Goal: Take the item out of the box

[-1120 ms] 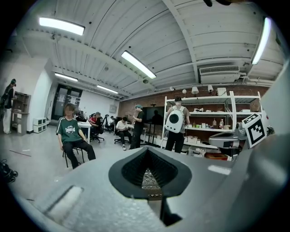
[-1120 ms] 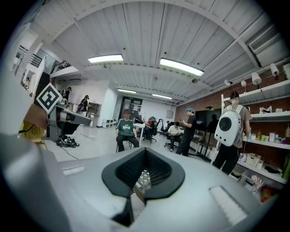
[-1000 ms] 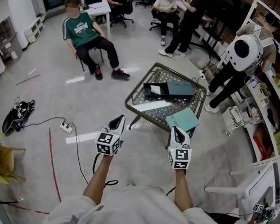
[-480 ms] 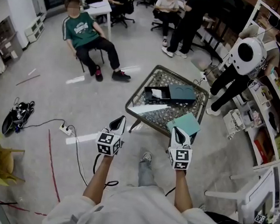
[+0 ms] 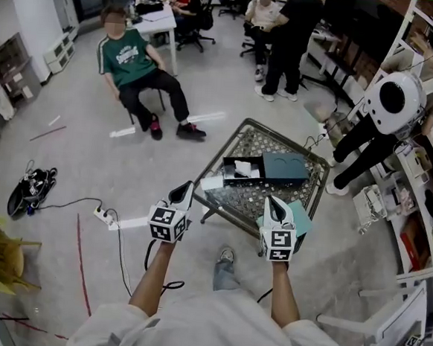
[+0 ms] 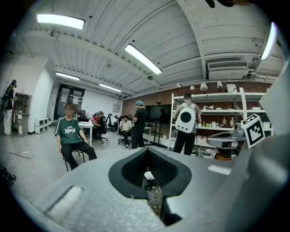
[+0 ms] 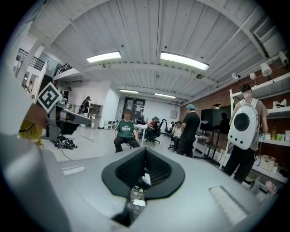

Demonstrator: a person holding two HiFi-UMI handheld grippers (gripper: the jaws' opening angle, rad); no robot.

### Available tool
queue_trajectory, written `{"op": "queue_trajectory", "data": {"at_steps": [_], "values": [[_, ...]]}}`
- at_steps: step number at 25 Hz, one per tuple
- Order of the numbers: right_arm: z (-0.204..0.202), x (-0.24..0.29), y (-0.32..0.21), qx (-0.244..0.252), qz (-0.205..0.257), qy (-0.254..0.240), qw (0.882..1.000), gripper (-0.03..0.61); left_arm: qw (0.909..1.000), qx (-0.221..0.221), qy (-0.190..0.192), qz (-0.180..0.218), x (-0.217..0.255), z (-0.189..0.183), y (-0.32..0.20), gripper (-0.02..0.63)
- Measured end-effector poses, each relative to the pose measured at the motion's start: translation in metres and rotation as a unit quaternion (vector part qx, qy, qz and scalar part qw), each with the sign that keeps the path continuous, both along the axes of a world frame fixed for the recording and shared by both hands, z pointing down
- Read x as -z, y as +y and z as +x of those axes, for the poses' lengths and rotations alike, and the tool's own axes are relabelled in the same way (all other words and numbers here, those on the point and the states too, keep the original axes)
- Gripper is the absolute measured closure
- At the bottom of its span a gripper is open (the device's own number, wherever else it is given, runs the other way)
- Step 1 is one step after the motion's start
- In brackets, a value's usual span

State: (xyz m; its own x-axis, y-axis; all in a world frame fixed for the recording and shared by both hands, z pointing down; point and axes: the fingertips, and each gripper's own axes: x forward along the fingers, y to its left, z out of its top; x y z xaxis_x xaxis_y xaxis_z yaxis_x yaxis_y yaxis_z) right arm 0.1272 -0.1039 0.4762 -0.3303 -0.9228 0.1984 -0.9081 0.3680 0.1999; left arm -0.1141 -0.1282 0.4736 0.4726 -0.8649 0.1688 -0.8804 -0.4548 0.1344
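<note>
Head view: ahead of both grippers, on the wire-patterned table (image 5: 258,139), a dark box (image 5: 282,167). Long axis left to right, open end toward the left, with a white item (image 5: 240,168) inside. Well apart from either gripper, so a forward reach probably needed. Right gripper (image 5: 273,204) roughly in line with the box, left gripper (image 5: 184,190) off toward the open end. Both with jaws pressed together, nothing between. Just beyond the right one, a teal lid (image 5: 297,212) at the near table edge. White sheet (image 5: 211,182) at the left edge. Bare tabletop beyond the box; likely room to come in from above.
</note>
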Motion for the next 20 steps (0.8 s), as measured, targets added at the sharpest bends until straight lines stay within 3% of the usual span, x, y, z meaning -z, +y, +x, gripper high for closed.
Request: {"op": "queue_trajectory", "data": {"at_steps": [11,20], "values": [[0.028,0.007,-0.162,0.025,-0.004,-0.001,1.0,0.577,0.9999,0.007,-0.007,-0.008,0.004,0.04,-0.15,0.609],[0.034,-0.005,-0.251,0.041,-0.018,0.001,0.999,0.577,0.9997,0.018,-0.004,-0.018,-0.01,0.054,-0.233,0.609]]}}
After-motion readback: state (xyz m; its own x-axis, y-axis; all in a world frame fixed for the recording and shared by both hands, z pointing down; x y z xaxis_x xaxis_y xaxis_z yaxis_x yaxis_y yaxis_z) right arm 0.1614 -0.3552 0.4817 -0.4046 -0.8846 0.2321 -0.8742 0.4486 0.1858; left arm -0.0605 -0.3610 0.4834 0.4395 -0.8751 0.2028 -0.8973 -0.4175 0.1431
